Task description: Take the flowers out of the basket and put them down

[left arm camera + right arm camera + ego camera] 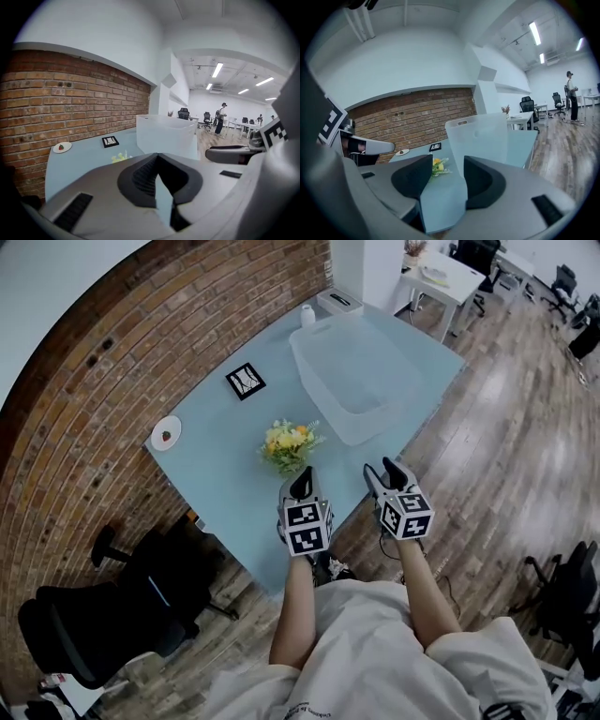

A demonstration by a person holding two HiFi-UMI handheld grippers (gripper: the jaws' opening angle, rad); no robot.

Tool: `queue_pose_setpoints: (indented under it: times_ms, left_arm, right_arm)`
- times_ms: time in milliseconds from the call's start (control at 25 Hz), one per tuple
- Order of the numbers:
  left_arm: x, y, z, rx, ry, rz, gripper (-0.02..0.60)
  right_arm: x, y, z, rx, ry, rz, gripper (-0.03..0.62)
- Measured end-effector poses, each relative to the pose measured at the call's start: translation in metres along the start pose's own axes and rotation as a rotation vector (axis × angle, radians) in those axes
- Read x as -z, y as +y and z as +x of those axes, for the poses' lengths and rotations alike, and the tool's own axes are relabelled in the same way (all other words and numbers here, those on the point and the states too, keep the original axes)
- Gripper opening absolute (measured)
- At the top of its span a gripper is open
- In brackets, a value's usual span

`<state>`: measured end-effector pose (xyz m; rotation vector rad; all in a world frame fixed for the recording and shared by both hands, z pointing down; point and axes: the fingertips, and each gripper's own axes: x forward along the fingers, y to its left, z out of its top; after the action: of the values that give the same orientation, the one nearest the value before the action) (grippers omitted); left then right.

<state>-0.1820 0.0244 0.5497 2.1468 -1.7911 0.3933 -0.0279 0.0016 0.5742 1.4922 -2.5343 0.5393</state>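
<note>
Flowers (pixel 291 443) lie on the light-blue table (pixel 225 493), outside the translucent basket (pixel 319 381) and just beside its near wall. The left gripper (pixel 302 485) sits near the flowers on the person's side, its jaws pressed together with nothing between them. The right gripper (pixel 390 471) is positioned off the basket's near corner, its jaws spread and empty.

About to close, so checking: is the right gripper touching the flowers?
Apart. The head view shows a stretch of table between the right gripper and the flowers; its jaws stand open with nothing in them.
</note>
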Motion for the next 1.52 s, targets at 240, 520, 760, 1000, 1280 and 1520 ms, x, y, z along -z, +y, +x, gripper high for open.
queue_pose_setpoints:
  times_ms: [240, 520, 760, 1000, 1280, 1520]
  left_arm:
    - [0.018, -0.021, -0.033, 0.018, 0.008, 0.018, 0.018]
    - [0.045, -0.032, -0.085, 0.004, 0.002, 0.026, 0.018]
    - [0.086, -0.043, -0.14, -0.008, 0.018, 0.027, 0.018]
    - [0.131, -0.055, -0.184, -0.018, 0.057, 0.05, 0.018]
    - [0.121, -0.052, -0.227, -0.025, 0.021, 0.07, 0.018]
    - [0.113, -0.052, -0.247, -0.008, 0.006, 0.11, 0.018]
  right_arm:
    - [0.011, 0.018, -0.046, 0.001, -0.004, -0.053, 0.227]
    - [0.019, 0.043, -0.107, -0.04, -0.08, -0.033, 0.17]
    - [0.042, 0.066, -0.16, 0.056, -0.094, -0.059, 0.17]
    - [0.077, 0.085, -0.194, 0.09, -0.054, -0.054, 0.17]
    - [0.068, 0.107, -0.21, 0.101, -0.055, -0.041, 0.153]
    - [0.069, 0.131, -0.222, 0.103, -0.066, -0.029, 0.144]
